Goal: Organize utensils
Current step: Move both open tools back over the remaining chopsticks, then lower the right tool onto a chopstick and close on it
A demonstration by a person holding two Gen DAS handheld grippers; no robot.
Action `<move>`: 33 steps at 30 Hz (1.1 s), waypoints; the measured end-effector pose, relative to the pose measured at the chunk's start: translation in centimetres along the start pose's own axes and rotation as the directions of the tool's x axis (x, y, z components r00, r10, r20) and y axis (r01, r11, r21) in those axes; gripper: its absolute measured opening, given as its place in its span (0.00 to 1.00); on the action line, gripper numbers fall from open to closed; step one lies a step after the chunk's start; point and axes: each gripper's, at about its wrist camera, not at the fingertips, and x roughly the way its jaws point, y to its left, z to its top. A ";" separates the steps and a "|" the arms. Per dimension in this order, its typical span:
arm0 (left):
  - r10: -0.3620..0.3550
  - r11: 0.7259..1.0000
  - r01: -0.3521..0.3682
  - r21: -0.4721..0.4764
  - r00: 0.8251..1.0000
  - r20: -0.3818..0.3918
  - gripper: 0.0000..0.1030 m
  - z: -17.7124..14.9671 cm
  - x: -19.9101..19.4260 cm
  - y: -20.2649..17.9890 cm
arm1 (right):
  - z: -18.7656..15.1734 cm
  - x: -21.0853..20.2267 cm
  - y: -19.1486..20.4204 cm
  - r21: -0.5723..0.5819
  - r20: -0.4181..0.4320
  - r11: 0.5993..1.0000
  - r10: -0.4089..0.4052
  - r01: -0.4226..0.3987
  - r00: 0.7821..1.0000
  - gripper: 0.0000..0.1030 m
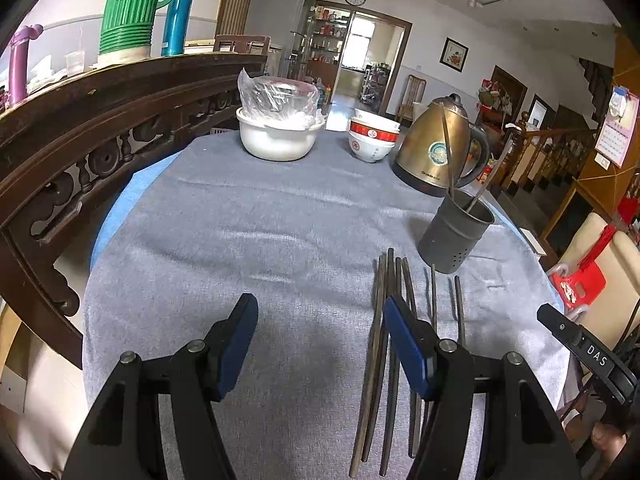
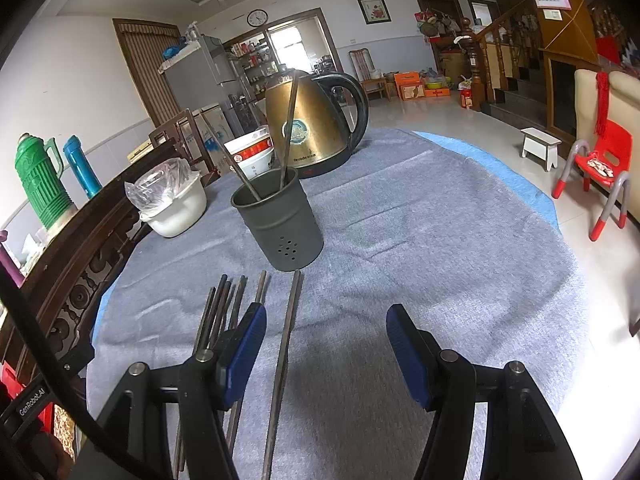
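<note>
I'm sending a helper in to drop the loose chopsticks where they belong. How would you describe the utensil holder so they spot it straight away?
Start at the round table under the grey cloth and find the brass-coloured kettle at its far side. Just in front of it stands the utensil holder, with chopsticks lying flat before it. It is the only dark grey metal cup, has small drain holes low on its side, and two sticks lean out of it.

Grey holder [image 2: 280,220], brass-gold kettle [image 2: 316,124], red-banded white bowls [image 1: 373,136], grey cloth [image 1: 260,220].
</note>
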 end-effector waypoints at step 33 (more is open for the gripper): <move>0.055 0.998 -0.057 -0.011 0.991 -0.120 0.65 0.0 2.1 1.4 | -0.5 1.6 0.0 0.009 -0.174 1.000 0.027 -0.025 0.984 0.64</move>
